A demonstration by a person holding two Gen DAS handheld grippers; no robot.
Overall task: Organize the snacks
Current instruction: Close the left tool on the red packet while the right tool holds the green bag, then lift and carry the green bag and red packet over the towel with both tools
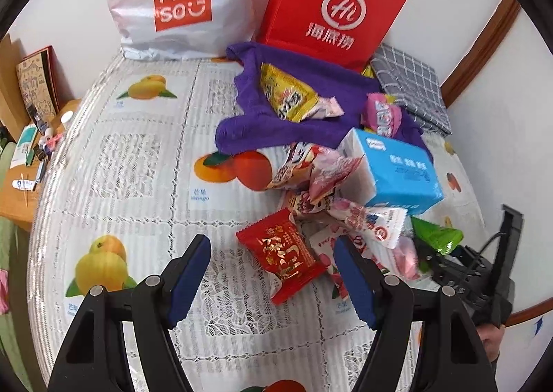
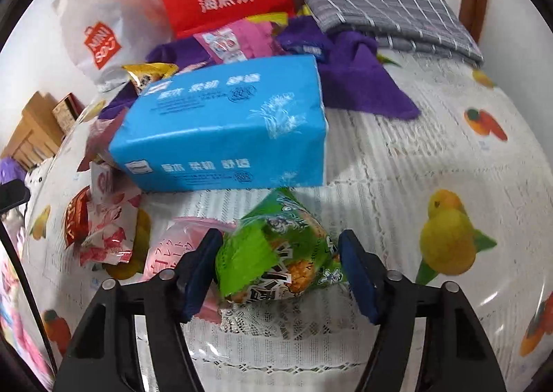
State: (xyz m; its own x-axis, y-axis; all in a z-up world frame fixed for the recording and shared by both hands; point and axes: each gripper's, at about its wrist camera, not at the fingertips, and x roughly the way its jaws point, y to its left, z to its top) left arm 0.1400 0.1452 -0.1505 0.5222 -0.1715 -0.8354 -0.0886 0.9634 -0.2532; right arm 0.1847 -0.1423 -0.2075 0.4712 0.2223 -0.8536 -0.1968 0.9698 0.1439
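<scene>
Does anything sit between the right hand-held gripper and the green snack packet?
Nothing visible does. The right hand-held gripper is open, with the green snack packet already between its fingers. The blue tissue pack lies just beyond the packet and a pink packet beside it to the left, neither in between.

Left wrist view, clock bearings from frame centre:
- White crinkled shopping bag at 11, standing at far edge of the lace-covered surface; red paper carrier bag at 1, just beside it.
- Grey checked folded cloth at 2, right of the red bag.
- Purple towel before both bags; yellow snack packet on it.
- Blue tissue pack at 3, before the towel.
- Red foil snack packet at 5, before the tissue pack.

Right wrist view:
- Green snack packet before the tissue pack, between the right claw fingers; contact unclear.
</scene>
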